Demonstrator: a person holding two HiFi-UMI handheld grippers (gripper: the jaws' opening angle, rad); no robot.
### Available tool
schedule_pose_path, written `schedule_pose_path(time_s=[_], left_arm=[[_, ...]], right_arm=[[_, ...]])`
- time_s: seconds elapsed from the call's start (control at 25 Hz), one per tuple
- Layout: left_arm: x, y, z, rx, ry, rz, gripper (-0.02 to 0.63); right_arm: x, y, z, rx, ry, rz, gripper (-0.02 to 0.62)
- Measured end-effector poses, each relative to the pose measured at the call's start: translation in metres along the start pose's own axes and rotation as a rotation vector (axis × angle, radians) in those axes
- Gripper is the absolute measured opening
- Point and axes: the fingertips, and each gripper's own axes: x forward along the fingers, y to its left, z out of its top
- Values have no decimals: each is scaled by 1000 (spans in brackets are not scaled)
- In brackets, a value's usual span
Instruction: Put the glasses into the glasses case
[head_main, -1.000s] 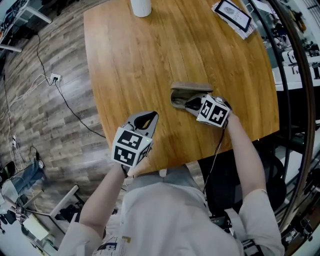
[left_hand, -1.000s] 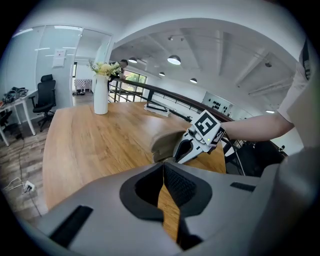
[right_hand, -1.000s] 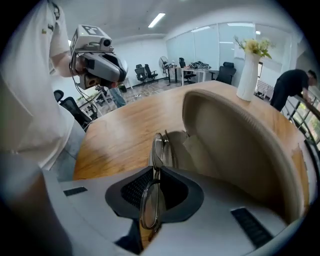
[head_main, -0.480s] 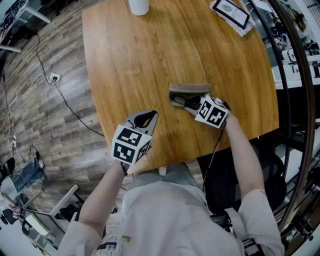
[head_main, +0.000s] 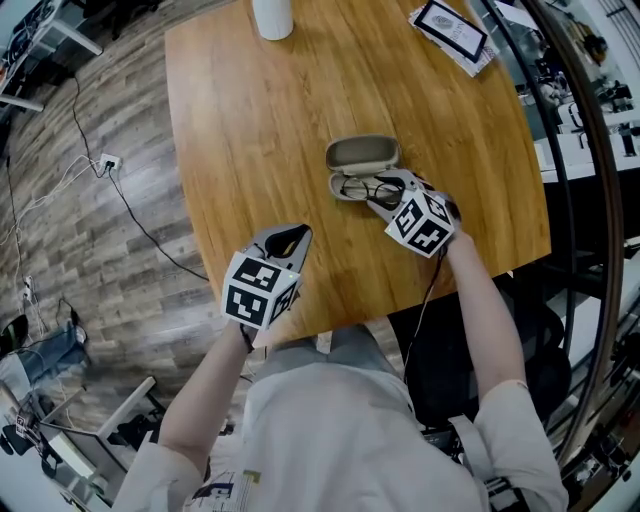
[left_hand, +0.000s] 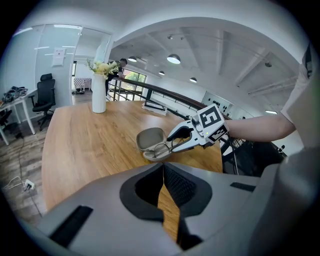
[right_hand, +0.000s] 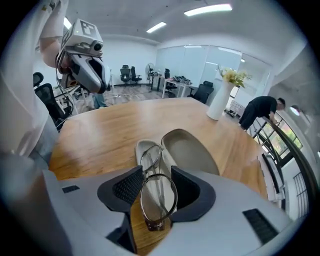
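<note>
Our right tool (right_hand: 157, 192) has just been opening and is released, with the glasses (head_main: 365, 188) loose between its jaws and the near lens seemingly overhanging the case (head_main: 362, 153), so we could snag them backing out.

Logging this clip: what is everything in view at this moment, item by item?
table: one, light brown wood, middle of the head view
glasses case: one, beige, lying open on the table at the right gripper
glasses: one pair, thin dark frame, in the case's tray, near lens between the right gripper's jaws
vase: one, white, with flowers, far end of the table
framed card: one, black and white, far right corner of the table
cables: several, on the floor left of the table
left gripper: one, grey, jaws together, empty, near table edge
right gripper: one, grey, jaws just opened, not pressing the lens
</note>
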Motion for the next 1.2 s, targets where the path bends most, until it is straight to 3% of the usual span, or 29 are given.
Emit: schedule_pose_path(time_s=[0.32, 0.52, 0.68, 0.96, 1.2], left_arm=[[-18, -6, 17, 20, -28, 11, 20], [-32, -3, 30, 41, -61, 32, 20], [-50, -2, 49, 69, -95, 55, 20], [-94, -8, 98, 148, -196, 97, 20], [-149, -36, 154, 258, -327, 99, 20]], right_arm=[[-31, -21, 22, 6, -9, -125, 212], [-58, -26, 43, 26, -69, -181, 212], [-101, -30, 72, 109, -187, -231, 209], [-199, -32, 125, 258, -455, -354, 133], [-284, -10, 166, 296, -609, -436, 103]])
